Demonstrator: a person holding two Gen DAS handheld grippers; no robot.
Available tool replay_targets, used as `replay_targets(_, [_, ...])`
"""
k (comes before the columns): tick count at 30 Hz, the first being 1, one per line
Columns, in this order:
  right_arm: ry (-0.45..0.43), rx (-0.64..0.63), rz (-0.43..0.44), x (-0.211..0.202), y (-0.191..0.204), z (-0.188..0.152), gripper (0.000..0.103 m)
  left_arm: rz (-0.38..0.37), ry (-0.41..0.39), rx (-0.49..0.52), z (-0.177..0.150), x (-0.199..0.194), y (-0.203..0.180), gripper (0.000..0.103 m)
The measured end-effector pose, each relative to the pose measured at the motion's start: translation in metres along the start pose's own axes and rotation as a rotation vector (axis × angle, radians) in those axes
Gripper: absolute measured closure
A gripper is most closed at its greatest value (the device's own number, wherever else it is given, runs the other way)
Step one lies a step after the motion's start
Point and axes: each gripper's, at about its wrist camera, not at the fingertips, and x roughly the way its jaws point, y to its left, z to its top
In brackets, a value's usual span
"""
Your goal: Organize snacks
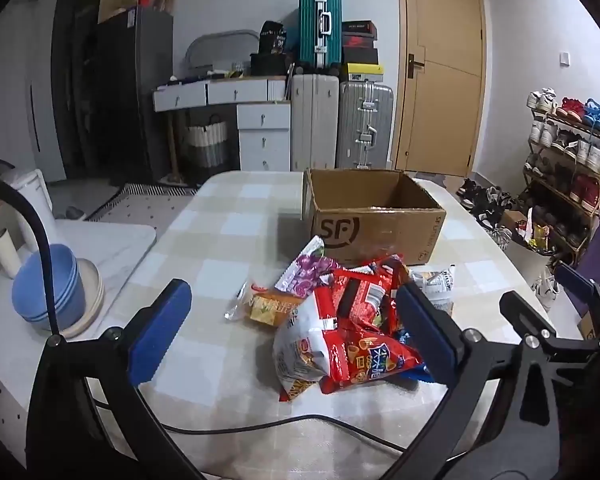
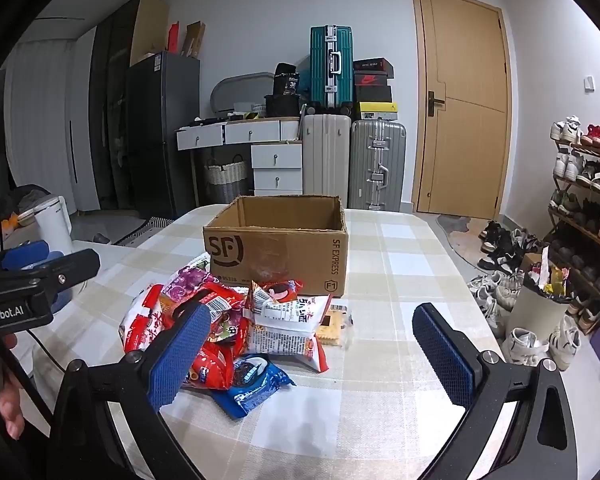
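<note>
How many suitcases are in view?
3: a teal suitcase stacked on top, a white suitcase below it, and a silver suitcase beside the white one, left of the door. Others may be hidden behind.

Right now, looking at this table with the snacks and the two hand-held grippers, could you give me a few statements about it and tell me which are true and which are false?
1. The cardboard box is open on top and looks empty. True, as far as its inside shows.
2. The snack packets lie heaped on the table in front of the box. True.
3. The left hand-held gripper is clamped on a red packet. False: its jaws stand wide open, gripping nothing.
4. The right hand-held gripper is open and holds nothing. True.
5. The blue cookie packet is inside the box. False: it lies at the near edge of the heap.
6. The stacked blue bowls sit on the checked tablecloth. False: they stand on a separate white surface beside it.
</note>
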Motion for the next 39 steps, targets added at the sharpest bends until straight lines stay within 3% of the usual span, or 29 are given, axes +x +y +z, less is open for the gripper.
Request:
replay_targets(8, [-0.003,0.003,0.0,-0.001,-0.0006,-0.001,0.0,-0.023,-0.005,0.0,-0.0005,-0.0016,0.001,0.001])
replay_targets(15, [0.005,0.005,0.008,0.0002,-0.0025,-0.0013,0.0,0.013,-0.012,0.039,-0.0016,-0.0037,-0.0064,0.001])
replay_targets(39, [0.014,0.016,0.02,0.0022,-0.0015,-0.0018,0.0,0.035,-0.003,0.05,-0.0028,-0.0014,-0.0042,0.001])
